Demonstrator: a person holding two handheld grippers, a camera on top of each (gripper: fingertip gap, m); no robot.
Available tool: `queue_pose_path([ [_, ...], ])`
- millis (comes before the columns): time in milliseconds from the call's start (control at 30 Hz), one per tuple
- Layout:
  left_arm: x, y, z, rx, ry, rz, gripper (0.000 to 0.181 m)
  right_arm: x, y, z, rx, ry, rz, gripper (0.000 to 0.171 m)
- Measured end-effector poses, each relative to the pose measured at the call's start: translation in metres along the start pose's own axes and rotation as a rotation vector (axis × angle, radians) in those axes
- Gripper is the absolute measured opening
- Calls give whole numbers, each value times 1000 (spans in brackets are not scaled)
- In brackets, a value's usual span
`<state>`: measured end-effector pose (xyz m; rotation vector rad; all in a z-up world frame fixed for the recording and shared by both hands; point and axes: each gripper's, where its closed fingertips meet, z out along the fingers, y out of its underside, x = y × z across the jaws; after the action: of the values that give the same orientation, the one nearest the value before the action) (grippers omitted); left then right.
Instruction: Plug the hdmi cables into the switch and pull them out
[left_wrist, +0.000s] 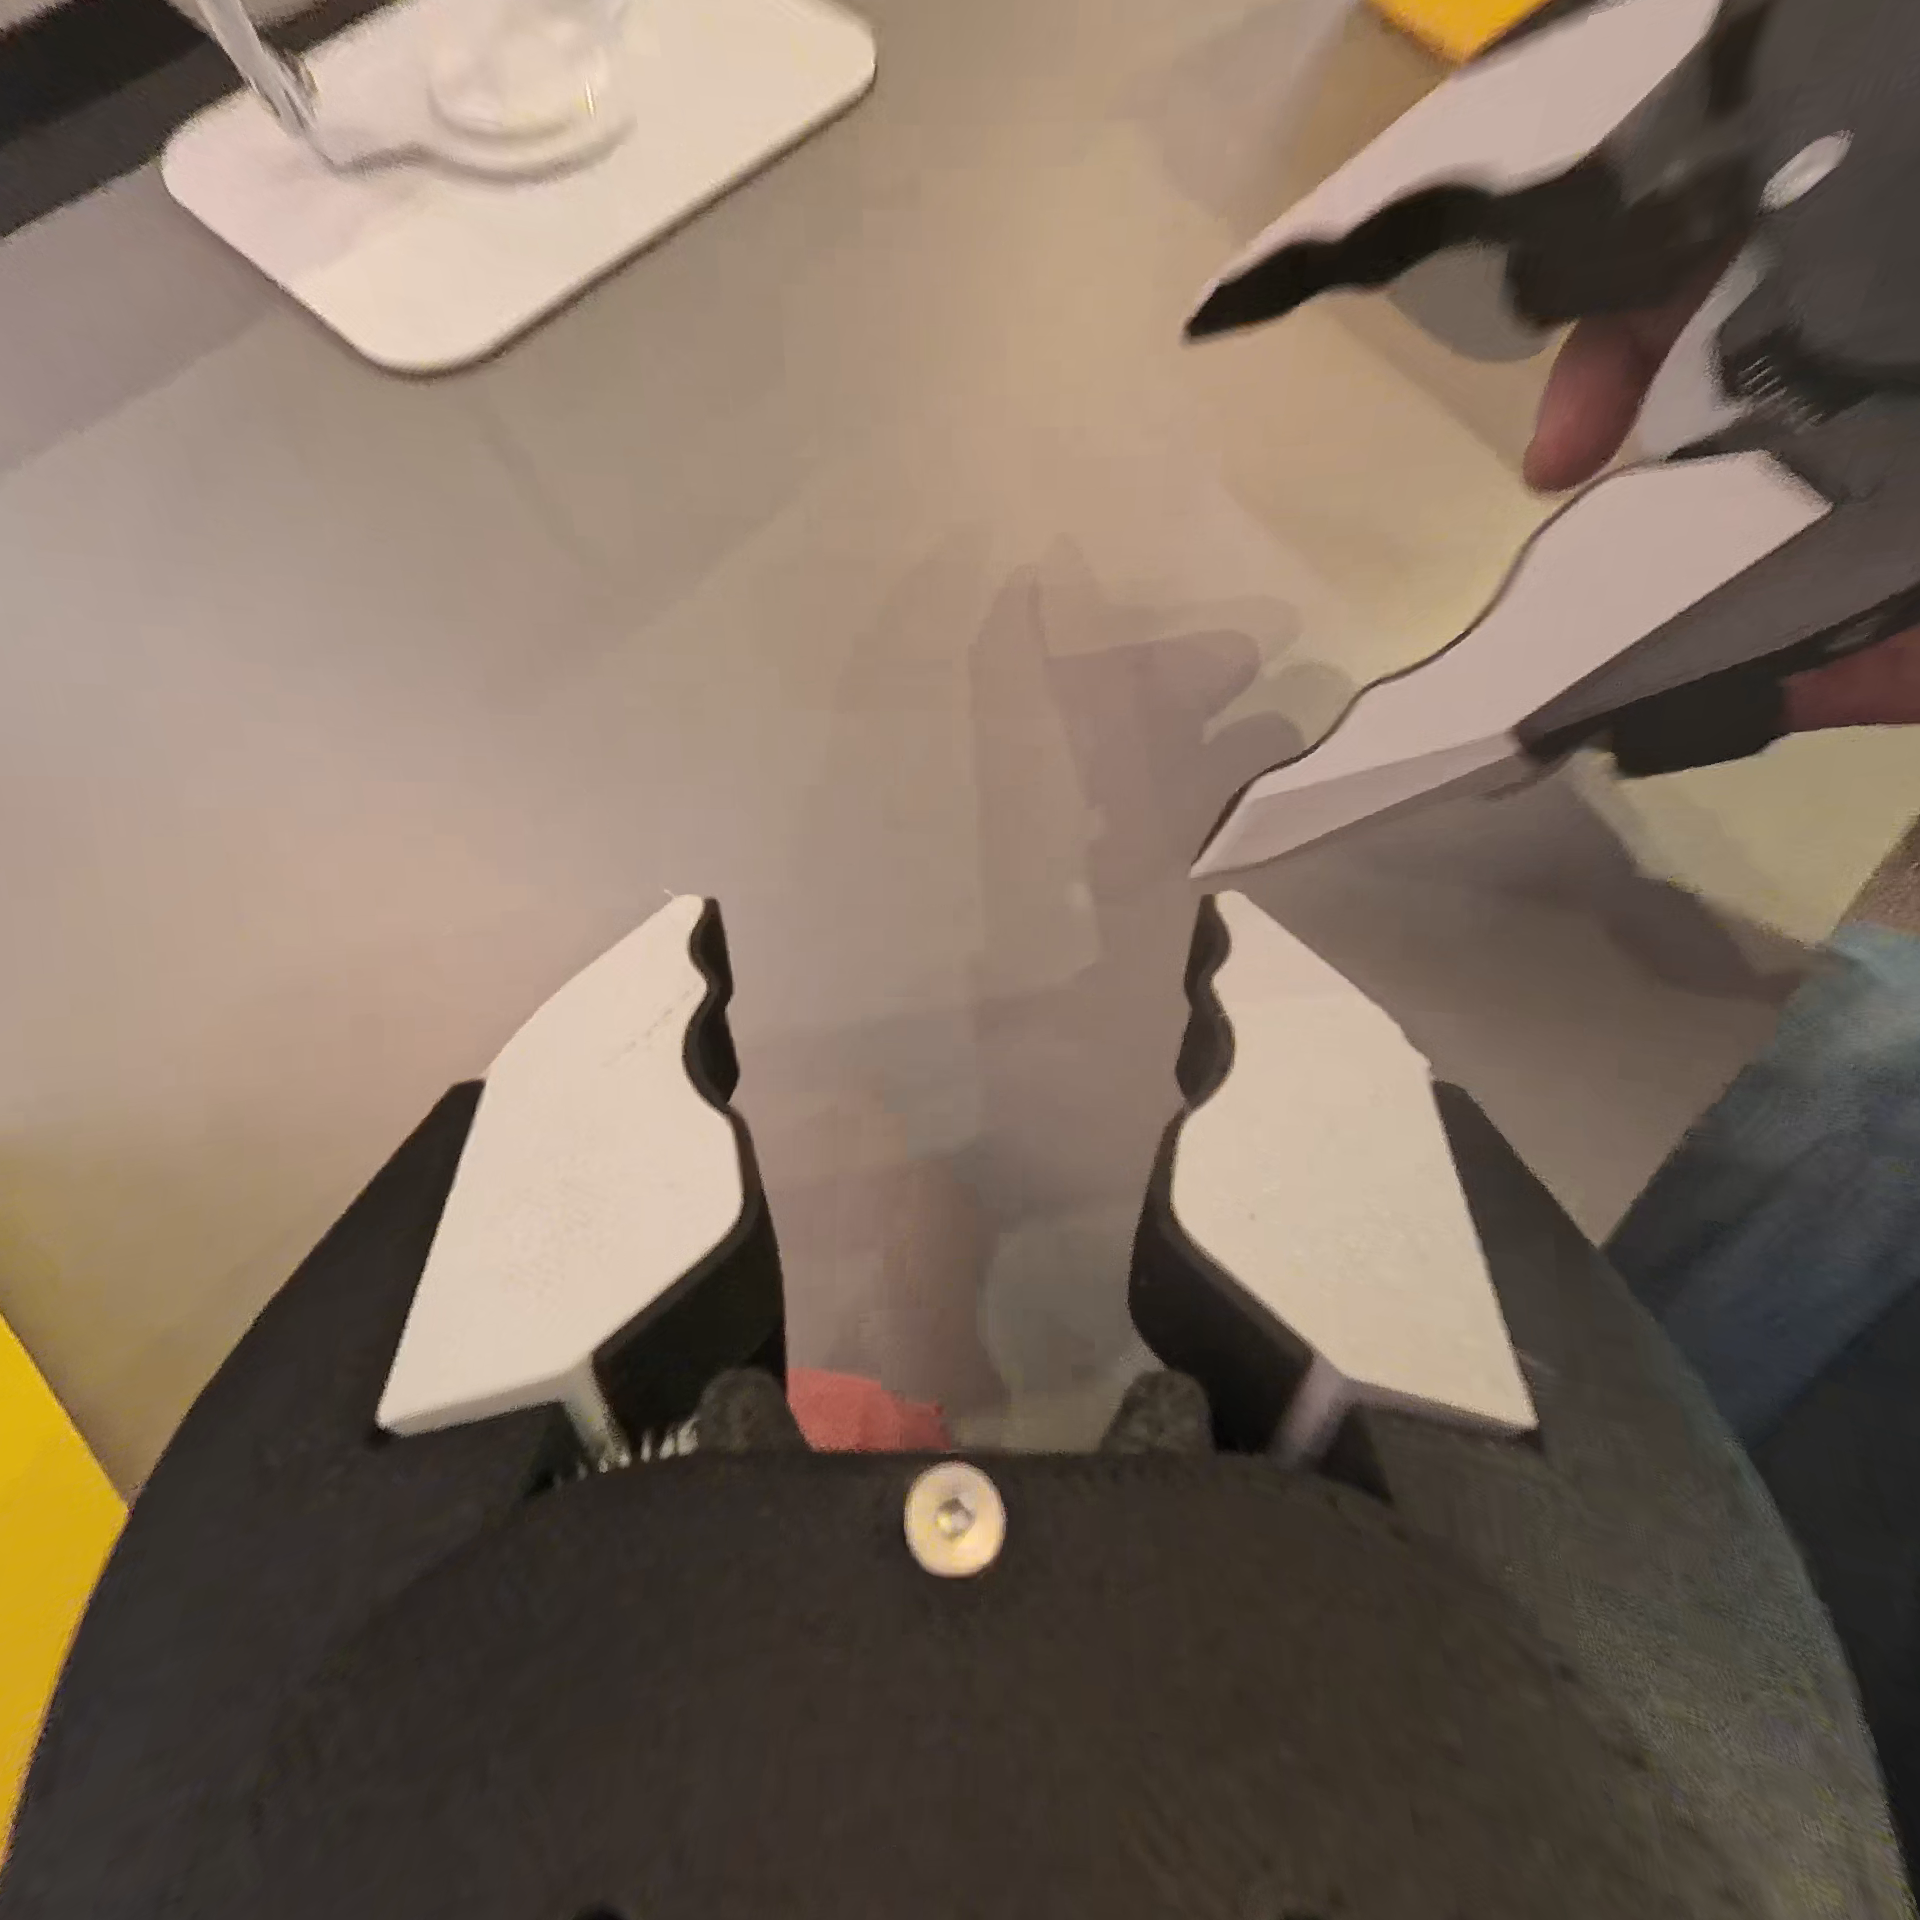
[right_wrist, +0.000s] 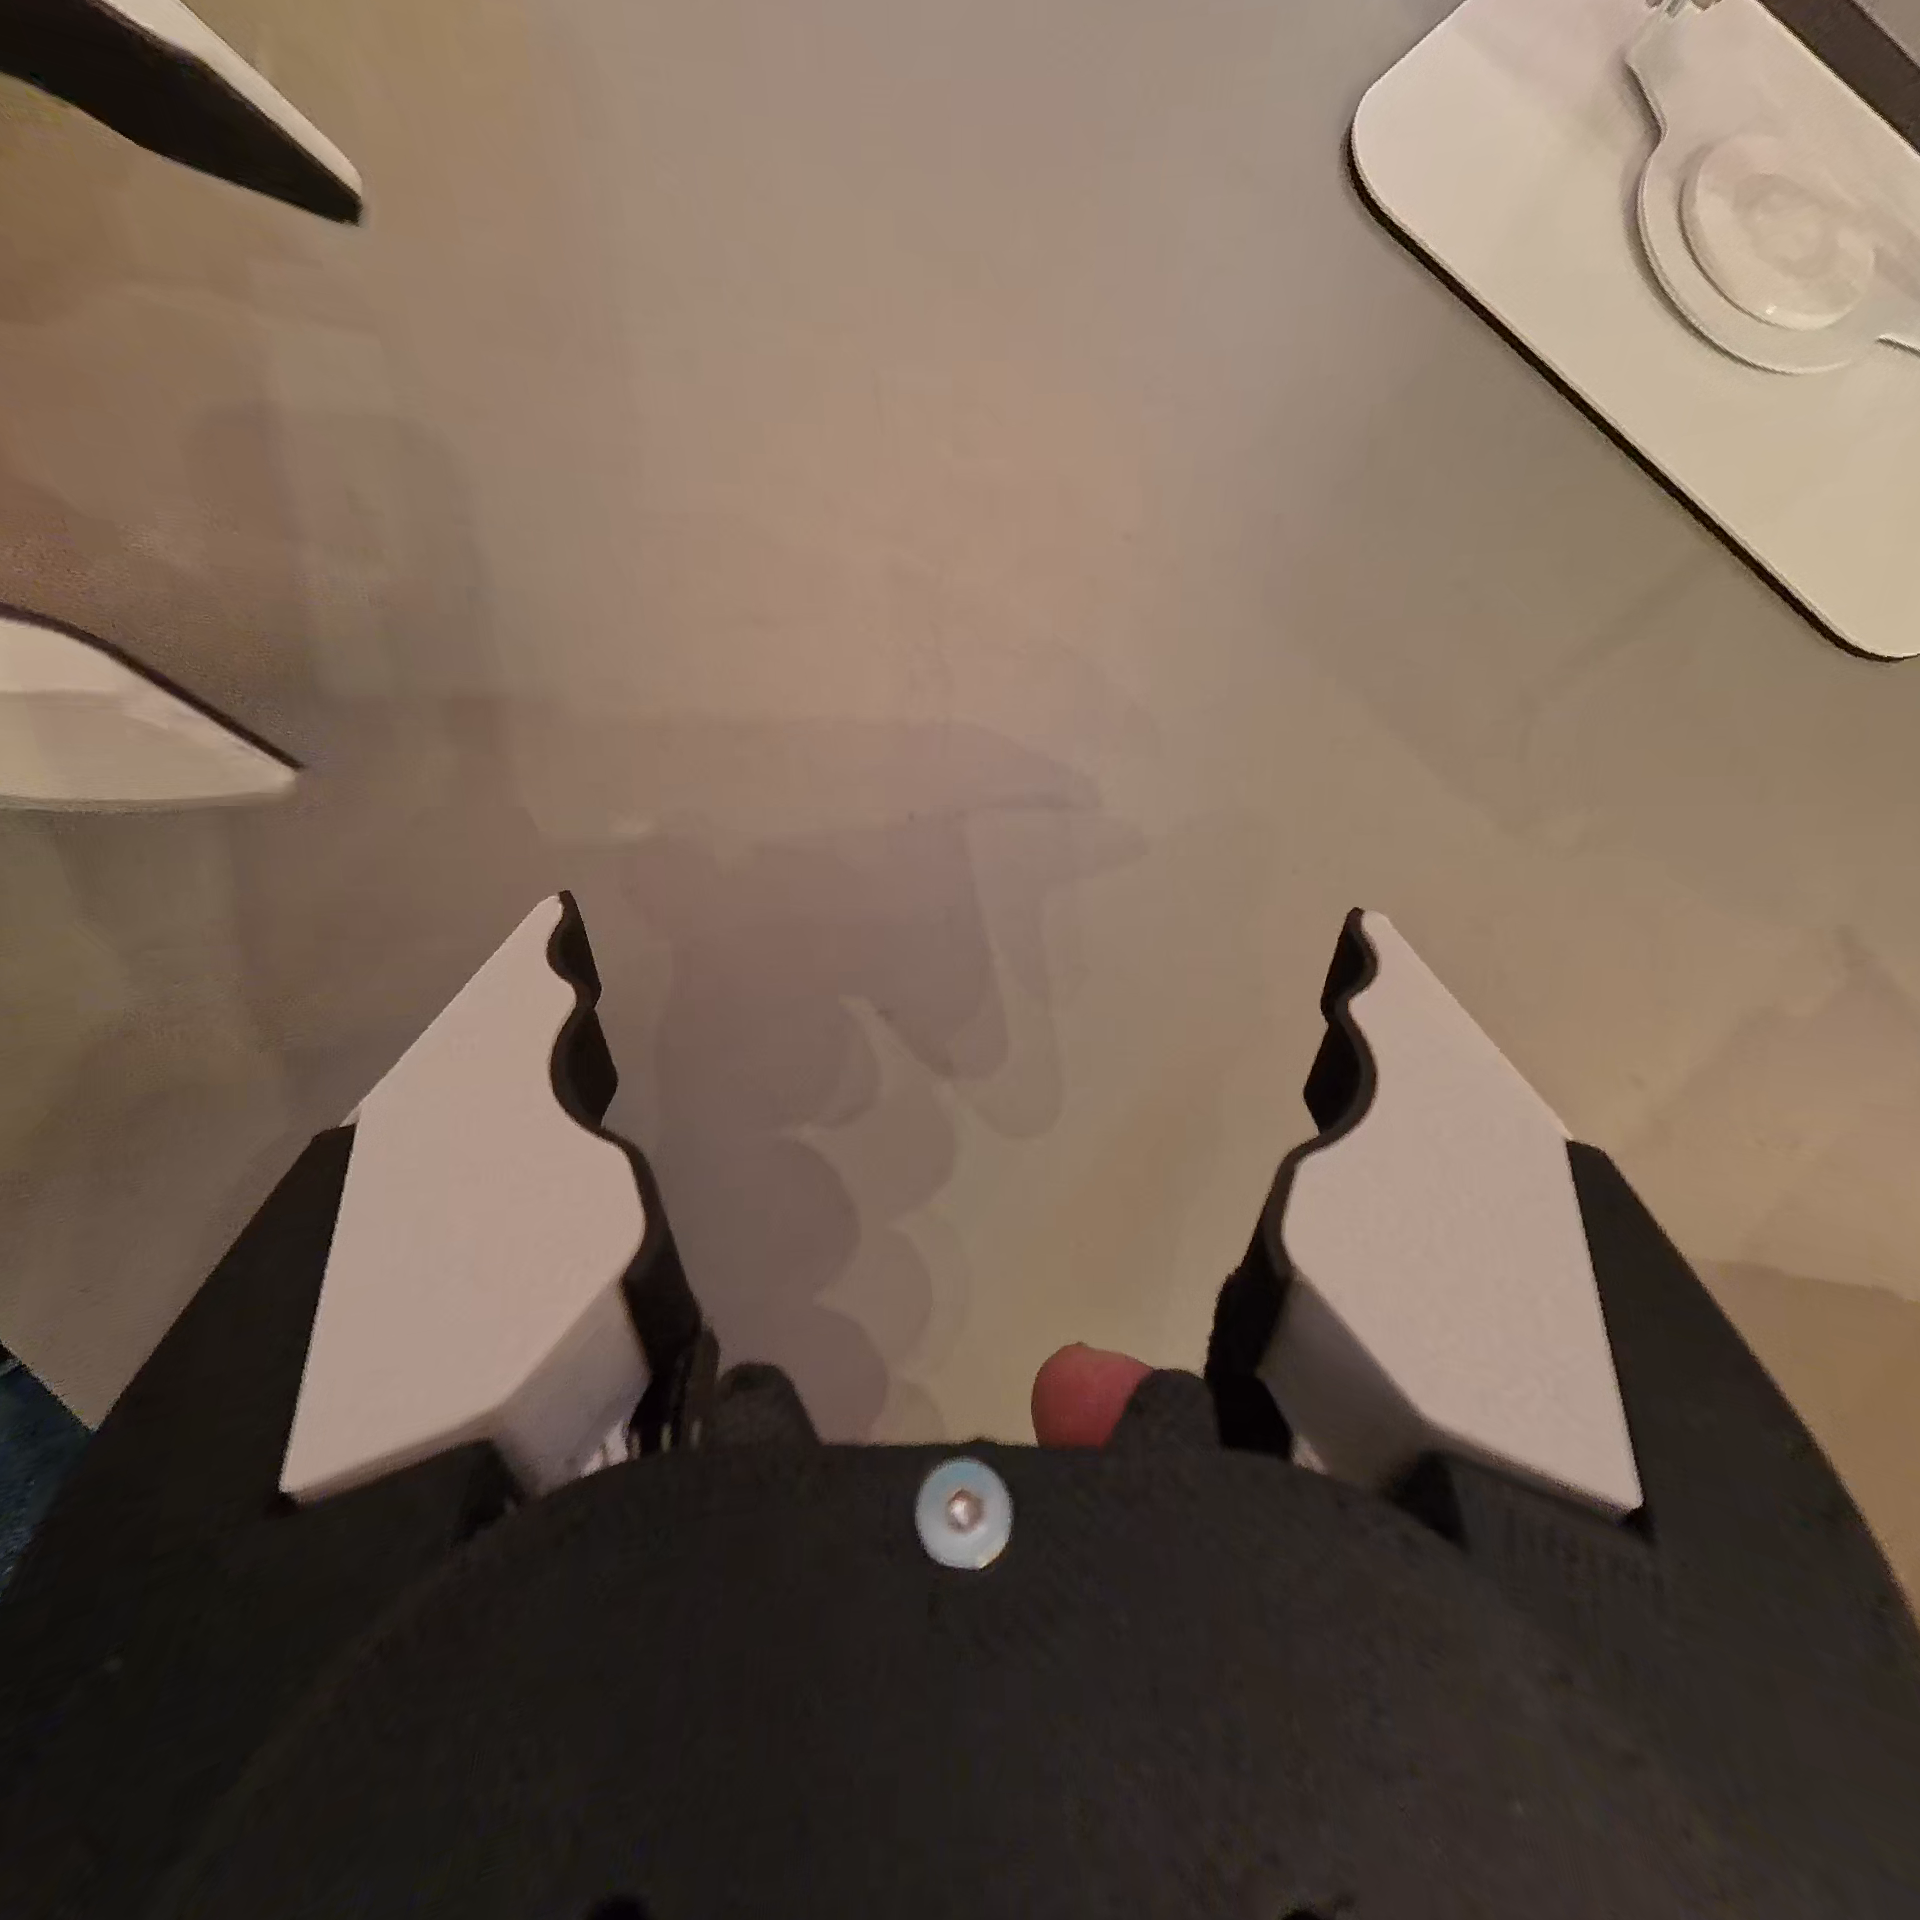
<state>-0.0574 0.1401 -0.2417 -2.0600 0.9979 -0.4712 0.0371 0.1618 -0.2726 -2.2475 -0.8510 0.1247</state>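
No HDMI cable and no switch shows in either view. My left gripper (left_wrist: 954, 902) is open and empty over the bare beige table (left_wrist: 623, 644). My right gripper (right_wrist: 961, 904) is open and empty over the same table (right_wrist: 935, 468). In the left wrist view the right gripper (left_wrist: 1195, 592) comes in from the upper right, open, a hand behind it. In the right wrist view the left gripper's two fingertips (right_wrist: 301, 197) show at the left edge, apart from each other.
A white rounded mat (left_wrist: 499, 239) with clear glassware (left_wrist: 520, 94) on it lies at the table's far left; it also shows in the right wrist view (right_wrist: 1558, 343) at the upper right. Yellow patches (left_wrist: 42, 1538) show at the left edge. A person's blue-clad leg (left_wrist: 1787, 1195) is at right.
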Motion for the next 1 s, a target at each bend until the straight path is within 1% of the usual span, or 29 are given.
queue_pose_path([
  [100, 11, -26, -21, 116, 11, 38, 75, 1, 0, 1, 1, -1, 3, 135],
  [200, 11, -51, -49, 219, -38, 123, 67, 2, 0, 1, 3, -2, 8, 135],
  [267, 5, -70, -76, 299, -75, 177, 54, 2, -1, 2, 2, -4, 10, 135],
  [333, -9, -88, -106, 370, -148, 223, 48, 2, -1, 2, 3, -7, 11, 135],
  [433, -47, -105, -150, 416, -291, 274, 43, 1, -2, 2, 5, -8, 9, 135],
  [500, -78, -110, -177, 406, -375, 282, 45, 1, -2, 2, 6, -10, 8, 135],
  [533, -95, -109, -187, 379, -400, 275, 49, 0, -2, 2, 5, -10, 8, 135],
  [600, -130, -98, -200, 274, -421, 229, 59, 0, -2, 3, 5, -13, 10, 135],
  [667, -163, -80, -203, 168, -420, 178, 64, -1, -2, 3, 5, -16, 9, 135],
  [700, -180, -67, -201, 112, -414, 152, 64, -1, -2, 3, 4, -17, 7, 135],
  [767, -207, -34, -189, -16, -378, 101, 70, -2, -2, 4, 3, -18, 4, 135],
  [867, -222, 6, -166, -155, -285, 74, 78, -1, -2, 3, 3, -16, 8, 135],
  [1000, -227, 41, -142, -311, -229, 139, 87, -1, -1, 5, -1, -20, 15, 135],
])
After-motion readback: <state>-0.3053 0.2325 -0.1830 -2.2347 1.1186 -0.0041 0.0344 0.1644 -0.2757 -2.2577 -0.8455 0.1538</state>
